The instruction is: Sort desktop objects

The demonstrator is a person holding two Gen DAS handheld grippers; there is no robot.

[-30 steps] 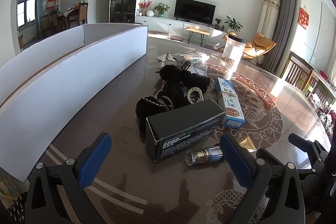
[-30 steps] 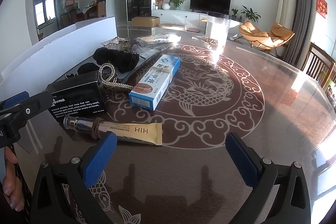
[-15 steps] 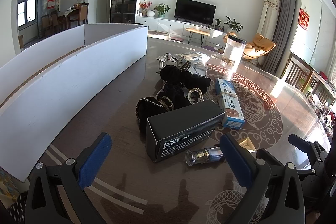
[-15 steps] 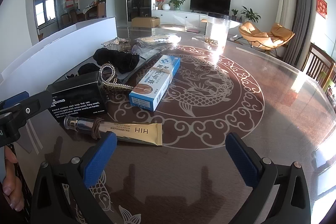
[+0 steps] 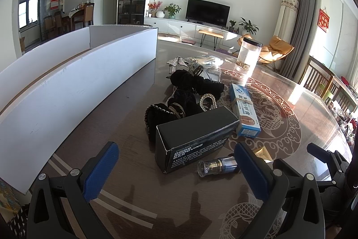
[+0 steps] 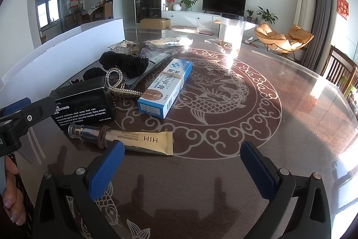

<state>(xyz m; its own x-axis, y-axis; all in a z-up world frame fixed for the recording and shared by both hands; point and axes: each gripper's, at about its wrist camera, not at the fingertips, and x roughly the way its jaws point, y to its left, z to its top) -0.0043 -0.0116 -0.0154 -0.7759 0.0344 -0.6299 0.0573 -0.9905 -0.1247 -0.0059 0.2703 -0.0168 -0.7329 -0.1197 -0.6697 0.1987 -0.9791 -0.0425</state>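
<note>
A black soap-bar box (image 5: pixel 197 138) (image 6: pixel 84 102) lies just ahead of my open, empty left gripper (image 5: pixel 176 169). A gold cream tube (image 6: pixel 134 139) with a clear cap (image 5: pixel 214 166) lies in front of the box, by the left finger of my open, empty right gripper (image 6: pixel 181 162). A blue-and-white medicine box (image 5: pixel 243 112) (image 6: pixel 166 87) lies beyond. Black hair accessories (image 5: pixel 179 102) (image 6: pixel 127 63) and a pearl clip (image 6: pixel 116 82) are piled behind the black box. Plastic-wrapped items (image 6: pixel 170 43) lie farther back.
A long white open box (image 5: pixel 67 86) (image 6: pixel 56 59) runs along the table's left side. A clear jar with a black lid (image 5: pixel 248 53) (image 6: pixel 230 33) stands at the far end. The left gripper's finger (image 6: pixel 24 113) shows at the right wrist view's left edge.
</note>
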